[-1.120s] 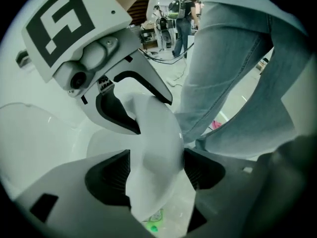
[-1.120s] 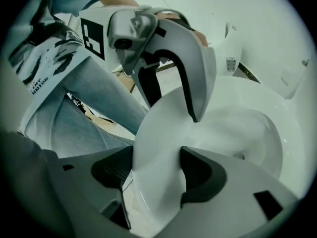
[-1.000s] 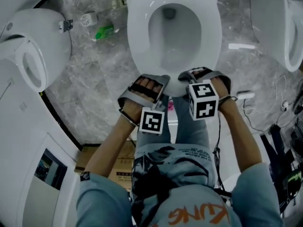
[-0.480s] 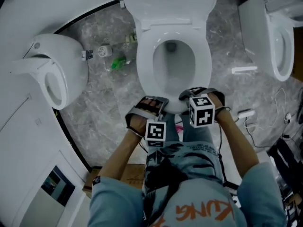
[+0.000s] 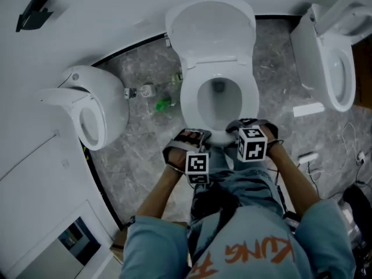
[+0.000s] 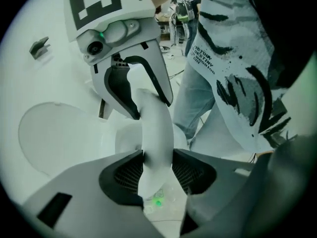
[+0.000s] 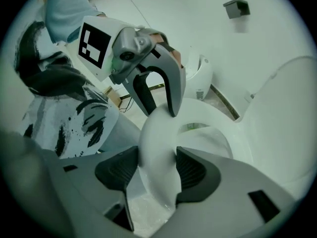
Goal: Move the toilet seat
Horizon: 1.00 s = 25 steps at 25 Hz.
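Observation:
The white toilet seat [image 5: 189,106] lies around the bowl opening, with the lid [image 5: 210,31] standing up behind it. Both grippers are at the seat's front edge. My left gripper [image 5: 196,135] holds the front-left part and my right gripper [image 5: 247,124] the front-right part. In the left gripper view the seat ring [image 6: 156,128] runs between the jaws of the left gripper [image 6: 157,158], and both pads touch it as they close. In the right gripper view the ring [image 7: 208,118] is likewise pinched by the right gripper [image 7: 157,168], whose jaws are closing.
Two more white toilets stand on the marble floor, one at the left [image 5: 96,106] and one at the right [image 5: 328,63]. A green bottle [image 5: 164,104] and small fittings lie left of the bowl. A white bar [image 5: 309,109] and cables [image 5: 349,150] lie on the right.
The head view has drawn back, so the toilet looks smaller and its raised lid is now wholly in view. Both grippers stay at the seat's front edge.

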Motion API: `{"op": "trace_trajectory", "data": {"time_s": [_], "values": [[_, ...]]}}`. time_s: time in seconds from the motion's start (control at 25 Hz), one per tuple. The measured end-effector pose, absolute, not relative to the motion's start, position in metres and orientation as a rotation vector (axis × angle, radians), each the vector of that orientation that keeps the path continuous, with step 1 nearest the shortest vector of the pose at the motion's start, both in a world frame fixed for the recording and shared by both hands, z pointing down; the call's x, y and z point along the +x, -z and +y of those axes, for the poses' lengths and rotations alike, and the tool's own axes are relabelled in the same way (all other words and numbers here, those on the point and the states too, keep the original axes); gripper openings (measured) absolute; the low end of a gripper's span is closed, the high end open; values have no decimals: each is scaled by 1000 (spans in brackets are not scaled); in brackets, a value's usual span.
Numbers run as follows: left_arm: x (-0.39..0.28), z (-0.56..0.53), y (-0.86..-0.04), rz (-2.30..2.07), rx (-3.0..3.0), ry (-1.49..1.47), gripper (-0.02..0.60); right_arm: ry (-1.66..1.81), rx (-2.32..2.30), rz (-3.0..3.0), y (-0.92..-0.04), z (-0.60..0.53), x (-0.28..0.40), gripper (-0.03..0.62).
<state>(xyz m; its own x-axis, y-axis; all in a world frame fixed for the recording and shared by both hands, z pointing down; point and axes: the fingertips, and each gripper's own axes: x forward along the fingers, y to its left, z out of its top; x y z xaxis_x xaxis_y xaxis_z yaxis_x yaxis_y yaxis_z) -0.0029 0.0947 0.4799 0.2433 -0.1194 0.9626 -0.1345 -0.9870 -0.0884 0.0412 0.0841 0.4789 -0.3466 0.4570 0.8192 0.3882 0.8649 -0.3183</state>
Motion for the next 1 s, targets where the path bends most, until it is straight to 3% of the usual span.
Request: {"op": "trace_trajectory", "data": {"time_s": [0.16, 0.4, 1.0], "values": [[-11, 76, -455, -344, 2481, -1959, 170, 22, -571, -1998, -458, 71, 38, 270], [-22, 39, -416, -518, 2495, -1968, 161, 200, -386, -2046, -427, 31, 27, 189], [-58, -57, -348, -841, 2475, -1985, 158, 426, -39, -2121, -352, -67, 3, 113]]}}
